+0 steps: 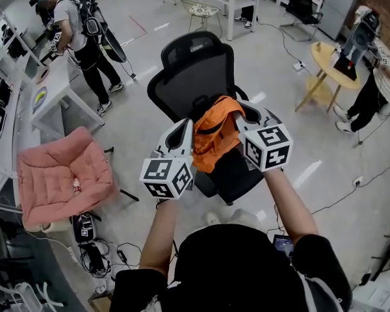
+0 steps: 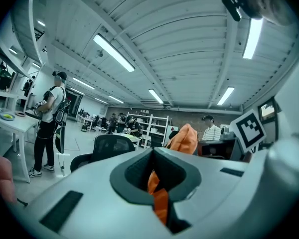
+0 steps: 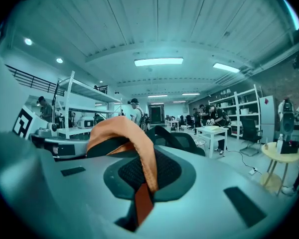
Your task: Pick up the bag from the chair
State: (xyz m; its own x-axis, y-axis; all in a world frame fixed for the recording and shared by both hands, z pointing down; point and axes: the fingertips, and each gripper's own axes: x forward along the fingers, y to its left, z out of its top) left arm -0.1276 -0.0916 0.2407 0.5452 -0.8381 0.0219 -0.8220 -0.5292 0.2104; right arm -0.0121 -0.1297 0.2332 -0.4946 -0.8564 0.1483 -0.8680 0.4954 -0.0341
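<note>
Both pairs of jaws are pinched shut on orange webbing. Our left gripper (image 2: 158, 185) bites a strap at the left side of the bag (image 1: 214, 135), and our right gripper (image 3: 142, 180) bites one at its right. We hold the bag slung between them, just above the seat of the black chair (image 1: 195, 70). To lift cleanly, we should raise both hands evenly and level, without spreading them, so neither strap slips.

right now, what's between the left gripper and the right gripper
The orange bag, pinched by both the left gripper and the right gripper, above the black chair; the head view shows it.
</note>
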